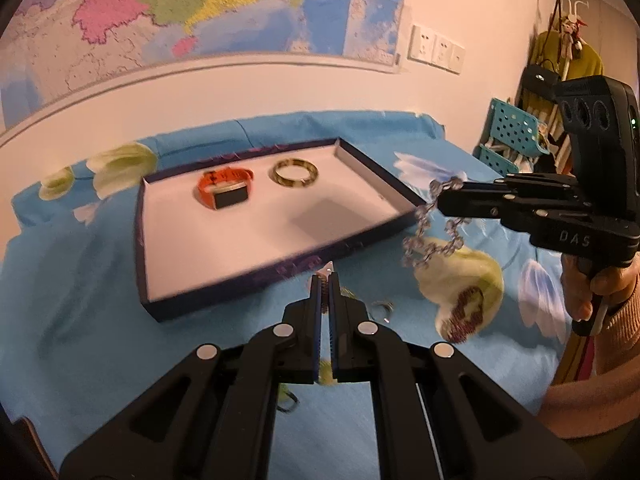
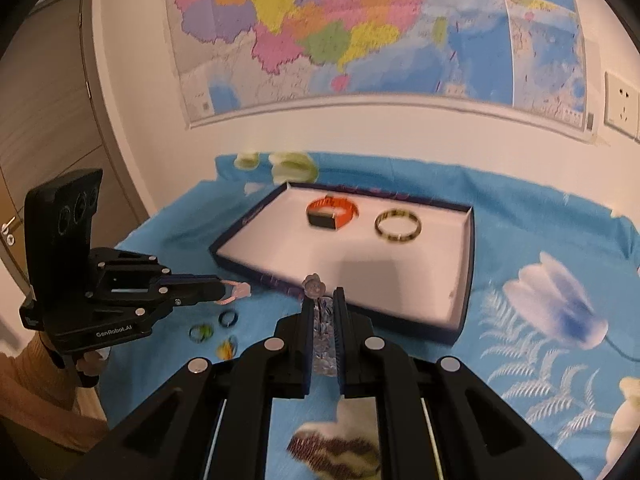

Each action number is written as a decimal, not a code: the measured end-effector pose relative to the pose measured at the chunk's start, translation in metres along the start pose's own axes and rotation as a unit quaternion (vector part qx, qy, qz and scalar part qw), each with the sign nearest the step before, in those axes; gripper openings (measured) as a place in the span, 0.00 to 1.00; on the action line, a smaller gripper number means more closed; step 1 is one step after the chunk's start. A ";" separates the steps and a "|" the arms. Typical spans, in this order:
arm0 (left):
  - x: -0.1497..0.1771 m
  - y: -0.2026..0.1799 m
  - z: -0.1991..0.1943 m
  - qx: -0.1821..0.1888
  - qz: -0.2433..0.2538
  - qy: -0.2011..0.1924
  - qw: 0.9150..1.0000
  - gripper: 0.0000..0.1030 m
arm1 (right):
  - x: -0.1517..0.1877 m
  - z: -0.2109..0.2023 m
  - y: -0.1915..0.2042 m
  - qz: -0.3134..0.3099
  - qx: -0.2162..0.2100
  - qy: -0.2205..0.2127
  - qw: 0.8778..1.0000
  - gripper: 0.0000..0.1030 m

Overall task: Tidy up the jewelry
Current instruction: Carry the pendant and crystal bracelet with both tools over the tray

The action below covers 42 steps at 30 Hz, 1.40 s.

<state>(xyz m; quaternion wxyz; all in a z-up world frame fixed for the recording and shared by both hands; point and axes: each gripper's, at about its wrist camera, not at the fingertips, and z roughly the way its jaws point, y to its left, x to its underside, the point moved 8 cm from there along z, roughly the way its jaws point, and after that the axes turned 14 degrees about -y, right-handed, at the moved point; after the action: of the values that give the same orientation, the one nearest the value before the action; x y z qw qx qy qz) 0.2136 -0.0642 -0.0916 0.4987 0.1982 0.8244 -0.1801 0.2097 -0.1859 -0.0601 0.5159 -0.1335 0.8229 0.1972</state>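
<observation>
Beads of the crystal bracelet (image 1: pixel 434 232) dangled from your right claw (image 1: pixel 440 200), clamped on them short of the tray (image 1: pixel 224 300); your left claw (image 2: pixel 240 291) pinched a pink ring (image 2: pixel 234 294). Such a loose loop could have snagged the tray's rim ahead.

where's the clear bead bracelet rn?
Clamped in the right gripper: in the left wrist view the clear bead bracelet dangles above the blue cloth, just off the tray's right corner, outside it.
</observation>
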 end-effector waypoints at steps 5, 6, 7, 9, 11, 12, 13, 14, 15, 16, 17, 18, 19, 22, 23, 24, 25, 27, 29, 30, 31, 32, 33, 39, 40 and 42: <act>-0.015 0.018 0.008 -0.011 -0.011 -0.009 1.000 0.04 | -0.019 0.010 -0.008 0.003 0.006 -0.016 1.000 0.08; -0.017 0.020 0.010 -0.012 -0.013 -0.010 1.000 0.04 | -0.023 0.014 -0.010 0.005 0.006 -0.017 1.000 0.08; -0.019 0.023 0.012 -0.014 -0.014 -0.010 1.000 0.03 | -0.026 0.018 -0.013 0.008 0.008 -0.019 1.000 0.08; -0.023 0.029 0.017 -0.019 -0.015 -0.009 1.000 0.04 | -0.030 0.025 -0.016 0.013 0.011 -0.020 1.000 0.08; -0.026 0.033 0.023 -0.023 -0.016 -0.007 1.000 0.03 | -0.034 0.033 -0.020 0.021 0.013 -0.022 0.999 0.08; -0.028 0.035 0.026 -0.026 -0.016 -0.006 1.000 0.03 | -0.034 0.036 -0.021 0.024 0.012 -0.020 0.999 0.08; -0.029 0.036 0.028 -0.027 -0.015 -0.006 1.000 0.04 | -0.036 0.040 -0.023 0.027 0.015 -0.021 0.999 0.08; -0.031 0.038 0.032 -0.027 -0.015 -0.005 0.999 0.04 | -0.037 0.045 -0.025 0.029 0.017 -0.020 0.999 0.08; -0.032 0.040 0.035 -0.029 -0.016 -0.004 0.999 0.03 | -0.037 0.049 -0.026 0.032 0.014 -0.018 0.999 0.08; -0.033 0.041 0.037 -0.030 -0.016 -0.003 0.999 0.03 | -0.038 0.054 -0.029 0.039 0.014 -0.016 0.999 0.08; -0.034 0.043 0.040 -0.031 -0.016 -0.002 0.999 0.03 | -0.038 0.057 -0.030 0.042 0.014 -0.015 0.999 0.08; -0.035 0.045 0.042 -0.032 -0.016 -0.001 0.999 0.03 | -0.037 0.062 -0.032 0.047 0.011 -0.011 0.999 0.08; -0.036 0.046 0.045 -0.034 -0.017 0.000 0.999 0.04 | -0.037 0.067 -0.033 0.051 0.010 -0.008 0.999 0.08; -0.038 0.051 0.052 -0.040 -0.015 0.002 0.999 0.04 | -0.035 0.080 -0.037 0.057 0.008 -0.001 0.998 0.08; -0.039 0.053 0.056 -0.042 -0.014 0.004 0.999 0.03 | -0.035 0.086 -0.038 0.060 0.009 0.000 0.998 0.08; -0.039 0.055 0.059 -0.043 -0.015 0.005 0.999 0.04 | -0.035 0.090 -0.038 0.063 0.006 0.002 0.998 0.08; -0.040 0.057 0.062 -0.045 -0.015 0.007 0.999 0.04 | -0.035 0.094 -0.039 0.066 0.005 0.003 0.998 0.08; -0.041 0.060 0.069 -0.050 -0.016 0.011 0.999 0.04 | -0.035 0.101 -0.040 0.075 0.002 0.005 0.997 0.08; -0.042 0.063 0.074 -0.051 -0.018 0.012 0.998 0.04 | -0.035 0.107 -0.040 0.084 -0.004 0.005 0.996 0.08; -0.042 0.064 0.076 -0.052 -0.019 0.013 0.998 0.04 | -0.036 0.110 -0.040 0.090 -0.005 0.005 0.996 0.08; -0.043 0.065 0.078 -0.053 -0.019 0.014 0.998 0.04 | -0.035 0.114 -0.041 0.095 -0.009 0.007 0.995 0.08; -0.042 0.067 0.081 -0.055 -0.020 0.015 0.998 0.04 | -0.035 0.117 -0.041 0.100 -0.009 0.007 0.995 0.08; -0.042 0.068 0.083 -0.057 -0.020 0.016 0.998 0.03 | -0.033 0.120 -0.044 0.108 -0.010 0.008 0.994 0.08; -0.033 0.074 0.099 -0.065 -0.022 0.033 0.997 0.04 | -0.016 0.136 -0.061 0.135 0.007 0.035 0.990 0.08; -0.031 0.074 0.102 -0.066 -0.022 0.036 0.997 0.04 | -0.015 0.137 -0.063 0.137 0.008 0.037 0.990 0.08; -0.028 0.076 0.105 -0.068 -0.024 0.041 0.997 0.04 | -0.012 0.138 -0.068 0.140 0.015 0.040 0.989 0.08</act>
<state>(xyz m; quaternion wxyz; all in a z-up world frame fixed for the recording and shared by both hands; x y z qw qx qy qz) 0.3431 -0.0550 -0.1203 0.4722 0.1511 0.8590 -0.1273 0.3536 -0.1817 -0.1162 0.4519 -0.0174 0.8562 0.2498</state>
